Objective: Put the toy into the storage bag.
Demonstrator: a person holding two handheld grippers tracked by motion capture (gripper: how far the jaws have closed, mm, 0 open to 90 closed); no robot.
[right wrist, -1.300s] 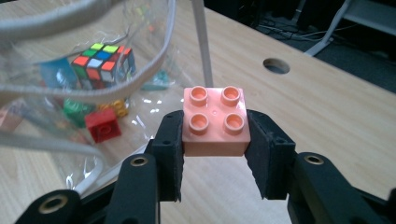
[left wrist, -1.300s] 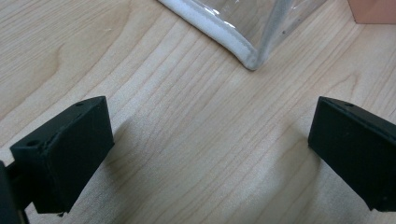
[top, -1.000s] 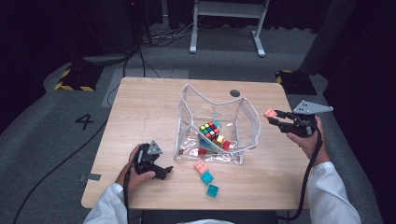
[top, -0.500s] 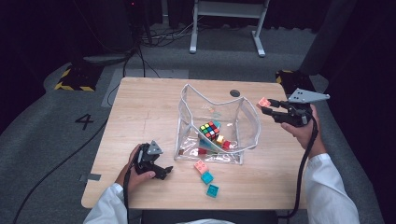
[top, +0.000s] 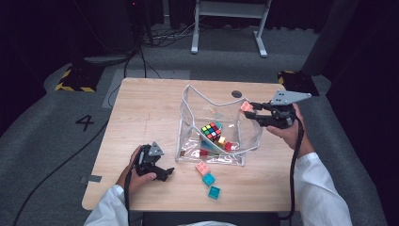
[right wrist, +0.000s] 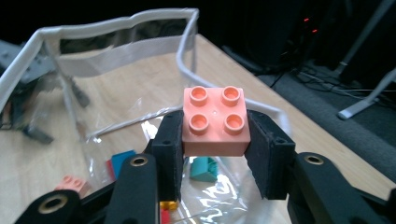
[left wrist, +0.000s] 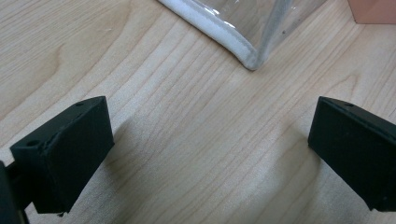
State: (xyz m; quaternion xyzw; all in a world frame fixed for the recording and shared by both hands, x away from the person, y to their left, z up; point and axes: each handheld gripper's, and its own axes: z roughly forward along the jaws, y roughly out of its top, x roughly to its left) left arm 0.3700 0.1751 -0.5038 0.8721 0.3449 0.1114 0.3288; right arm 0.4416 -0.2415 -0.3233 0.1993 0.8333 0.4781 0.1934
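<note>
Salmon-pink four-stud brick (right wrist: 214, 121) sits pinched between the right gripper's (top: 250, 110) two black jaws, studs up and level, the pads pressing its two opposite side faces; that flat, square hold looks chosen so the brick can fall cleanly once let go. In the high view the right gripper hangs at the right rim of the clear plastic bag (top: 188, 117), the brick (top: 246, 106) just over that white-edged rim, so I judge the carry into the bag nearly done and the release not yet made. Inside the bag lie a Rubik's cube (top: 211, 131) and a few small red, yellow and teal bricks.

The left gripper (top: 162, 172) rests on the table (top: 141, 113) near its front left corner, jaws spread wide with nothing but bare wood between them, just short of the bag's near corner (left wrist: 250, 58); it seems parked, waiting its turn. Three loose bricks, one pink (top: 203, 168) and two teal (top: 211, 185), lie on the table by the bag's front edge, towards the table's front edge.

Against the picture from a second ago, the right gripper has travelled from beside the table's right edge inward and a little upward to the bag's rim, with its grip unchanged. The left gripper and the loose bricks lie as they did.
</note>
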